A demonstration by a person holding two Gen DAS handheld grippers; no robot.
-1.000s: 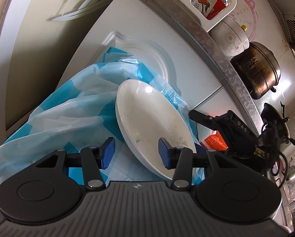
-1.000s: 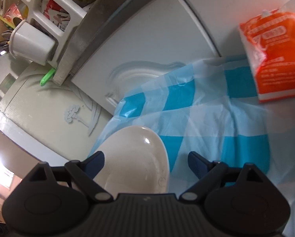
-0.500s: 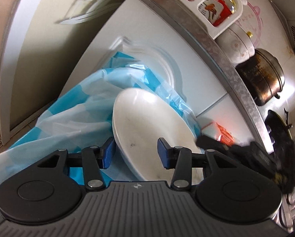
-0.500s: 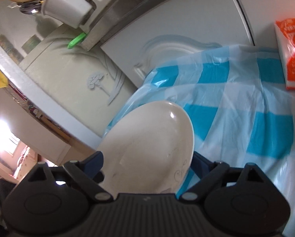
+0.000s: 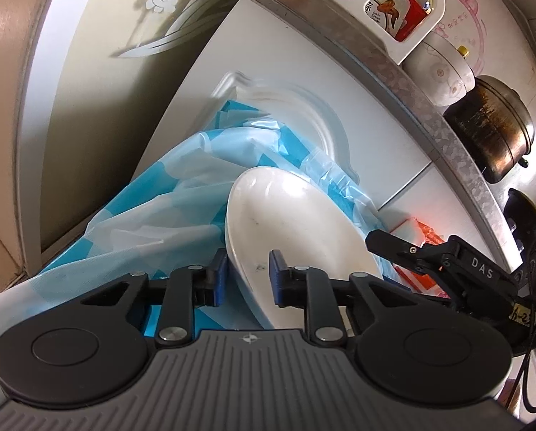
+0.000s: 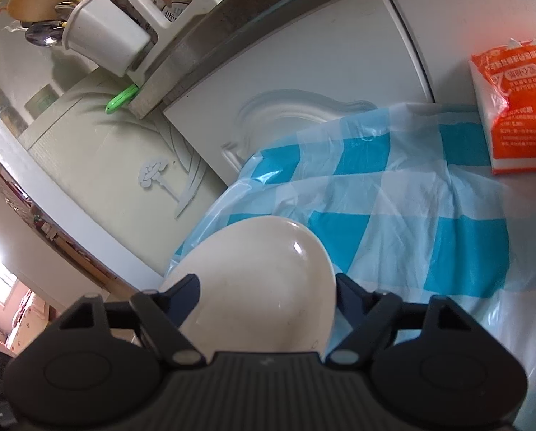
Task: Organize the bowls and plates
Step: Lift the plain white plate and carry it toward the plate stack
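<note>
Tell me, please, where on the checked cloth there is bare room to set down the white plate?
The blue-and-white checked plastic cloth lies bare between the white oval plate and the orange packet, though it is wrinkled. It is crowded near the plate, where the left gripper straddles its rim and the right gripper straddles the plate, jaws wide.

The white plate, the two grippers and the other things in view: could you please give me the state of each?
White plate: tilted, rim between the left gripper's pads.
Left gripper: closed on the plate's rim.
Right gripper: open, straddling the plate.
Checked plastic sheet: crumpled, under the plate.
Orange packet: sealed, lying flat.
Cabinet doors: shut.
</note>
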